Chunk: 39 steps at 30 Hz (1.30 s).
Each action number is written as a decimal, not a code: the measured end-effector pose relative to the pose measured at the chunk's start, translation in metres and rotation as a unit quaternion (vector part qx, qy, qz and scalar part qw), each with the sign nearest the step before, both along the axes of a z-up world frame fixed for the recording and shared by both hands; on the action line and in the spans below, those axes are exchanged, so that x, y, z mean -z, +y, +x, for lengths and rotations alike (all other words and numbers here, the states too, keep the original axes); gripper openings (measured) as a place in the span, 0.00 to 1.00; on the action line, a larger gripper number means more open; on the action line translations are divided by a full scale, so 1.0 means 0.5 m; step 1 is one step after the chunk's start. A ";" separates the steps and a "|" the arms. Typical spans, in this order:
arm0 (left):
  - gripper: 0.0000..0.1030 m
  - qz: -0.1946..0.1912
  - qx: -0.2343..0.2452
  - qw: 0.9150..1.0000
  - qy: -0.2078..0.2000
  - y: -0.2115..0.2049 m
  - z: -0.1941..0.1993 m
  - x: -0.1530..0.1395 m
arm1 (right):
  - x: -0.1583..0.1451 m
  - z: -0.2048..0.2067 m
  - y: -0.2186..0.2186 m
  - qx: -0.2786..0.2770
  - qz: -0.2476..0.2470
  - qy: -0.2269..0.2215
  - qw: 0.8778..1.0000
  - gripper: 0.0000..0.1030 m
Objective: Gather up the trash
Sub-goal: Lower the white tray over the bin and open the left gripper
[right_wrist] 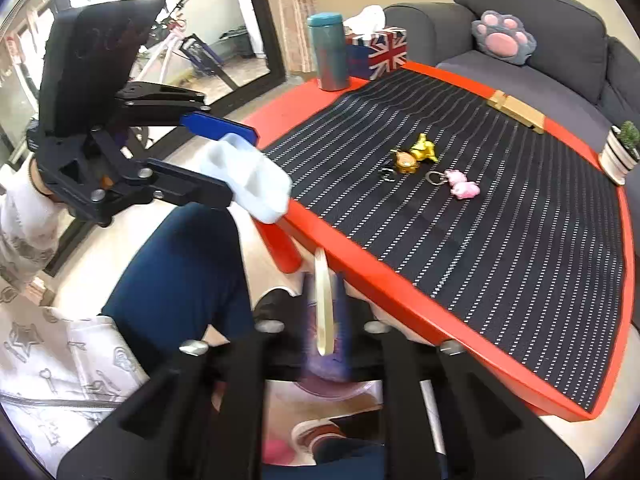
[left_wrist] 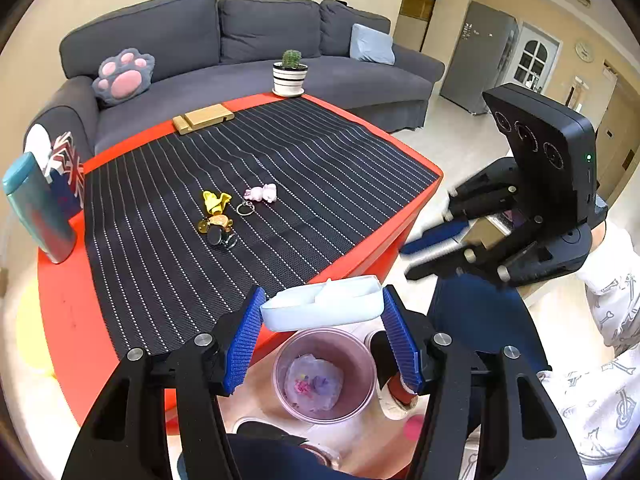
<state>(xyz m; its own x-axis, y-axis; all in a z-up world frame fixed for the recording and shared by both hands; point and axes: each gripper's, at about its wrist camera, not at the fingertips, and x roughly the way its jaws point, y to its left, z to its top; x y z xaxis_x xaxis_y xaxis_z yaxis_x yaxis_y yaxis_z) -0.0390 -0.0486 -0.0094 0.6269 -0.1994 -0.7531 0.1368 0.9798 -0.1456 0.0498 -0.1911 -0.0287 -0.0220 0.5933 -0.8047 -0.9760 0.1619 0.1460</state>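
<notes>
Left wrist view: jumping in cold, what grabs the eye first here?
The white plastic tray clamped between the left gripper blue fingers, hanging past the red table edge, right above the clear trash bin on the floor. Next, the keychains bunched mid-table on the striped mat, with a cactus pot at the far edge.

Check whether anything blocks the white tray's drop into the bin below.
Nothing visible does. The left gripper holds the white tray above the open bin, with clear air between them; trash already lies inside.
</notes>
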 end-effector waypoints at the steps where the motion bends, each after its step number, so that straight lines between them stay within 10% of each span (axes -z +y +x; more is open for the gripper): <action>1: 0.56 0.000 0.000 1.000 0.000 0.000 0.000 0.001 | -0.001 0.003 -0.001 0.005 0.004 0.000 1.000 0.71; 11: 0.56 -0.003 0.008 1.000 0.011 -0.009 -0.001 0.013 | -0.012 0.027 -0.014 0.041 0.017 0.002 0.999 0.94; 39: 0.56 -0.006 0.040 0.999 0.025 -0.050 0.014 0.026 | -0.028 0.063 -0.062 0.098 0.044 0.018 0.994 0.95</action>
